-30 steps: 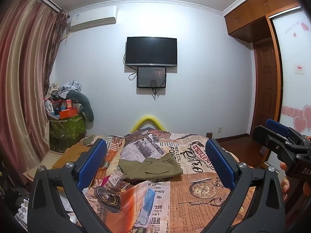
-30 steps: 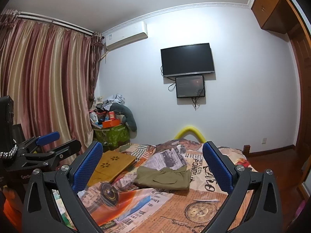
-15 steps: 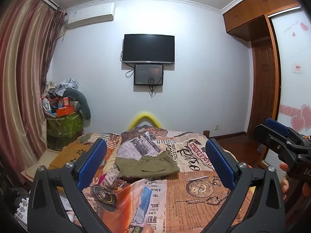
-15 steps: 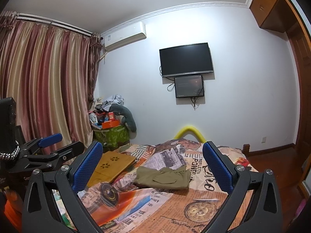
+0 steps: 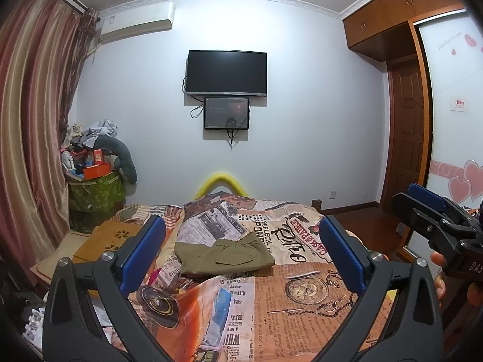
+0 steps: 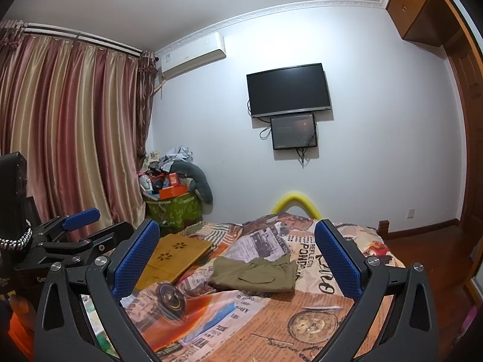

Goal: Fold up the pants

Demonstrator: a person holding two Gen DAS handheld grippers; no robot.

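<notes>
The olive green pants lie folded into a compact rectangle on the newspaper-print bed cover; they also show in the right wrist view. My left gripper is open and empty, held well back from the pants. My right gripper is open and empty too, also back from them. The right gripper shows at the right edge of the left wrist view, and the left gripper shows at the left edge of the right wrist view.
A wooden lap tray lies on the bed's left side. A green bin piled with clutter stands by the curtain. A TV hangs on the far wall. Wardrobe and door are at right.
Both grippers have tilted up slightly, so the bed and pants sit a little lower in view. The pants have not moved and both grippers stay open.
</notes>
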